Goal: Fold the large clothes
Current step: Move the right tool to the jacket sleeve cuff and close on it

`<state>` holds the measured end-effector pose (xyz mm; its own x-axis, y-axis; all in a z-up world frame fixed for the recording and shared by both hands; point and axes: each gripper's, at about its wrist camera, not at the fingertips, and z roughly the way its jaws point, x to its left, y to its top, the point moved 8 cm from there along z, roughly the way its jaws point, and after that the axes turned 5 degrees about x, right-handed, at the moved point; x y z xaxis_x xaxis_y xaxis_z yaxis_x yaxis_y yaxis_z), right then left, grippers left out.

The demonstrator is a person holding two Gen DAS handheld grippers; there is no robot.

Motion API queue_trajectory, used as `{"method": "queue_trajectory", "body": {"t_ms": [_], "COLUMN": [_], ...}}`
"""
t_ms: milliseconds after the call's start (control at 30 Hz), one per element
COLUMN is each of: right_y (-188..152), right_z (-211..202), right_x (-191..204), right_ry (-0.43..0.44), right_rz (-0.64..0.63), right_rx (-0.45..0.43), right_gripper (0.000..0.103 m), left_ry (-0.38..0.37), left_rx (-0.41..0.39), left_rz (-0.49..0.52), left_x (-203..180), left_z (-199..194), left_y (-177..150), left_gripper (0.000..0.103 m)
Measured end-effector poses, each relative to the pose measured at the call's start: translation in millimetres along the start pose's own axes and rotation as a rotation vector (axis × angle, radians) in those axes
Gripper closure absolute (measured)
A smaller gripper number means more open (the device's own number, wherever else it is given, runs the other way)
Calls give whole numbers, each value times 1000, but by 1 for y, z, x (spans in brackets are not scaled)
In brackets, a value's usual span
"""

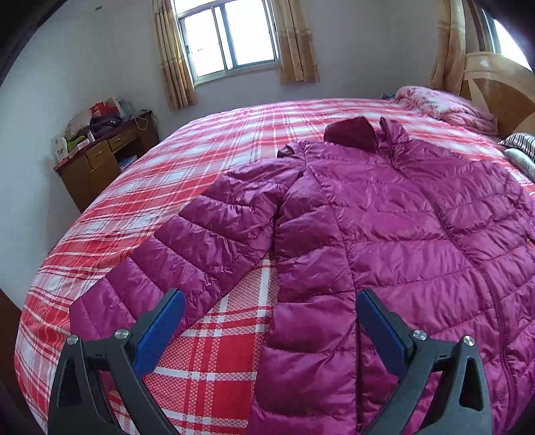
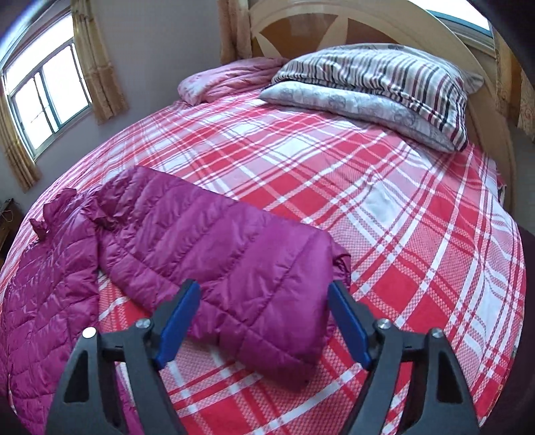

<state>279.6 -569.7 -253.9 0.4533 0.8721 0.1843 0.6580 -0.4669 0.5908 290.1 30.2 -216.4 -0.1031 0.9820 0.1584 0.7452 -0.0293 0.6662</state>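
- Magenta quilted puffer jacket (image 1: pixel 384 214) is what we have to fold, and it lies spread flat, front up, on the red-and-white plaid bedspread (image 1: pixel 214 140), its collar toward the far side of the bed.
- We judge the task barely begun: both sleeves lie stretched out from the body, the hem is unfolded, and no fold shows anywhere.
- Left to do, as we read it: bring each sleeve in over the body, then fold the body itself into a compact shape.
- Our left claw (image 1: pixel 271 321) is released, its blue pads spread wide with nothing between them, hanging over the near gap between the left sleeve (image 1: pixel 200 241) and the jacket body.
- Our right claw (image 2: pixel 264 318) is also released and empty; it hangs over the cuff end of the right sleeve (image 2: pixel 234 267), and we cannot tell whether the pads touch the fabric.
- Only the left wrist view shows the collar, the front zip line, the dark maroon lining (image 1: pixel 351 134) at the neck and a cluttered wooden desk (image 1: pixel 100 160) against the far left wall.
- Only the right wrist view shows the whole right sleeve down to its cuff, and the striped pillow (image 2: pixel 384 77) stacked on a grey patterned one at the far wooden headboard (image 2: pixel 334 23).
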Motion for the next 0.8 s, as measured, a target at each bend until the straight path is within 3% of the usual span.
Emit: {"method": "queue_trajectory", "body": {"t_ms": [133, 200, 267, 333, 367, 433, 633, 800], "right_y": [-11, -10, -12, -12, -12, -11, -7, 12], "right_z": [22, 19, 18, 17, 15, 12, 7, -9], "right_x": [-12, -16, -15, -15, -16, -17, -11, 4], "right_ry": [43, 74, 76, 72, 85, 128, 136, 106], "right_rz": [72, 101, 91, 83, 86, 95, 76, 22], "right_rx": [75, 66, 74, 71, 61, 50, 32, -24], "right_gripper": [34, 34, 34, 40, 45, 72, 86, 90], "left_ry": [-3, -19, -58, -113, -131, -134, -123, -39], "left_rx": [70, 100, 130, 140, 139, 123, 109, -10], "left_rz": [5, -7, -43, -103, -122, -117, -108, -174], "left_x": [-3, -5, -6, -1, 1, 0, 8, 33], "left_z": [24, 35, 45, 48, 47, 44, 33, 4], "left_y": [-13, -21, -28, -32, -33, -36, -36, -28], "left_gripper": [1, 1, 1, 1, 1, 1, 1, 1]}}
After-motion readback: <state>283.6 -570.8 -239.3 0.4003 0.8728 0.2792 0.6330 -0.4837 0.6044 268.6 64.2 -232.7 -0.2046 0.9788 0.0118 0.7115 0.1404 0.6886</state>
